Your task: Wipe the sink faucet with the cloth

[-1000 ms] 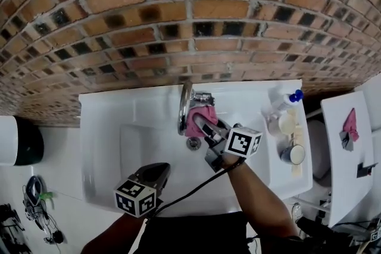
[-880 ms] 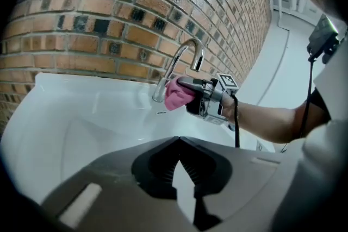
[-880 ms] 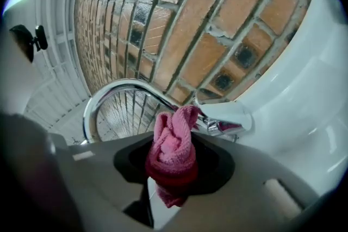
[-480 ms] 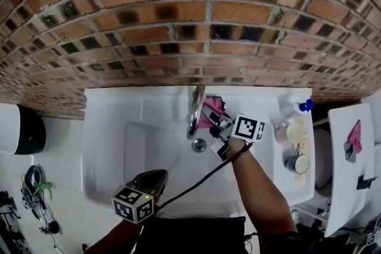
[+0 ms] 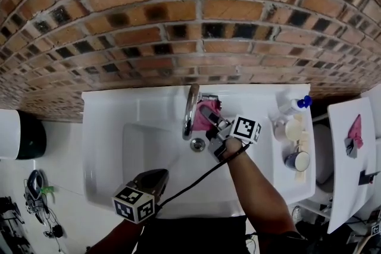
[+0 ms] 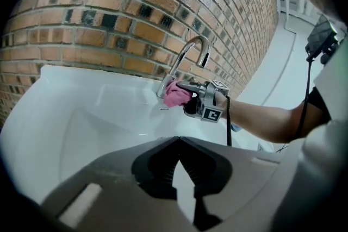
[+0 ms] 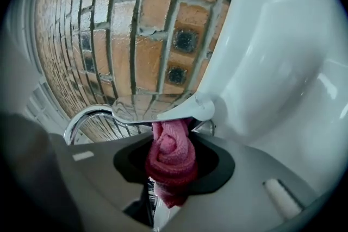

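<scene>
A second ago the right gripper (image 5: 207, 115) pressed the pink cloth (image 5: 201, 122) against the lower end of the faucet (image 5: 189, 105), just above the drain (image 5: 197, 144) at the frame's centre. It has since travelled up the frame along the spout. The cloth now sits against the middle of the faucet, nearer its base, clear of the drain. The gripper's marker cube (image 5: 246, 128), then level with the drain, now lies above it. Over the last half second the cloth slid slightly back down.
</scene>
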`<state>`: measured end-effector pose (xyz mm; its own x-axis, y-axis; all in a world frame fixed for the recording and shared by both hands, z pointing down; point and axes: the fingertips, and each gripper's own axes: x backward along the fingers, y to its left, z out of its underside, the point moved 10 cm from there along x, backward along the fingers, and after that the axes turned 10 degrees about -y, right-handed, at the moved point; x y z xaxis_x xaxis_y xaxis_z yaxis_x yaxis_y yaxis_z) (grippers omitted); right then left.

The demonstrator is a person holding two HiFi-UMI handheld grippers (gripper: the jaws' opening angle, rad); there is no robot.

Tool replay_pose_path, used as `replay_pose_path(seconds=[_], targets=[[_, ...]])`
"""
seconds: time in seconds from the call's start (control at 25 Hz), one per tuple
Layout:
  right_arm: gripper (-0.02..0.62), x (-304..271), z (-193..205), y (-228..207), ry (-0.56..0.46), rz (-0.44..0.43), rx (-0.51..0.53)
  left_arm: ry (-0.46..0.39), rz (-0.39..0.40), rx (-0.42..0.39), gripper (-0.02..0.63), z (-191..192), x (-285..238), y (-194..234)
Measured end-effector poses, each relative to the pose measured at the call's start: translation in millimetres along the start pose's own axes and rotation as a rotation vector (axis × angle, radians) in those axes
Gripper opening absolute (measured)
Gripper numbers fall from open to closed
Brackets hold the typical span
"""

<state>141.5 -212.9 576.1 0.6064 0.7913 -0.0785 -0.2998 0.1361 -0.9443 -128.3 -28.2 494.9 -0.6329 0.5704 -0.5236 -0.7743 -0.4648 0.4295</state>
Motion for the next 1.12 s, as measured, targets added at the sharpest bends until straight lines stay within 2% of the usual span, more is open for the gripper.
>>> replay_pose_path(seconds=[0.08, 0.2, 0.32, 0.44, 0.56, 0.8, 1.0, 1.12], targets=[[0.141, 3.1, 2.8, 0.1, 0.023, 0.051, 0.031, 0.004, 0.002, -0.001, 0.005, 0.3, -0.2, -0.4], [0.141, 5.7, 12.9, -7.1, 0.047, 0.083, 0.020, 0.008, 0.003, -0.002, 0.005, 1.9, 0.5, -0.5], [0.141, 10.1, 20.4, -18.0, 0.040, 0.131, 0.002, 0.011, 0.004, 0.002, 0.005, 4.8, 1.8, -0.4], [0.141, 6.7, 27.9, -21.6, 0.027, 0.144, -0.015, 0.012, 0.000, 0.006, 0.005, 7.2, 7.4, 0.5], [0.141, 1.6, 31.9, -19.3, -0.018, 0.156, -0.037, 0.007, -0.010, 0.008, 0.005, 9.6, 15.3, 2.5], [0.141, -3.0, 35.8, -15.5, -0.178, 0.224, -0.110, -0.008, -0.035, 0.018, 0.005, 14.9, 32.4, 10.5], [0.141, -9.7, 39.6, -11.0, -0.185, 0.226, -0.081, -0.023, -0.047, 0.025, 0.005, 20.0, 45.6, 16.8], [0.141, -13.9, 42.5, -9.8, -0.215, 0.209, -0.112, -0.032, -0.053, 0.032, 0.005, 22.5, 53.8, 20.3]])
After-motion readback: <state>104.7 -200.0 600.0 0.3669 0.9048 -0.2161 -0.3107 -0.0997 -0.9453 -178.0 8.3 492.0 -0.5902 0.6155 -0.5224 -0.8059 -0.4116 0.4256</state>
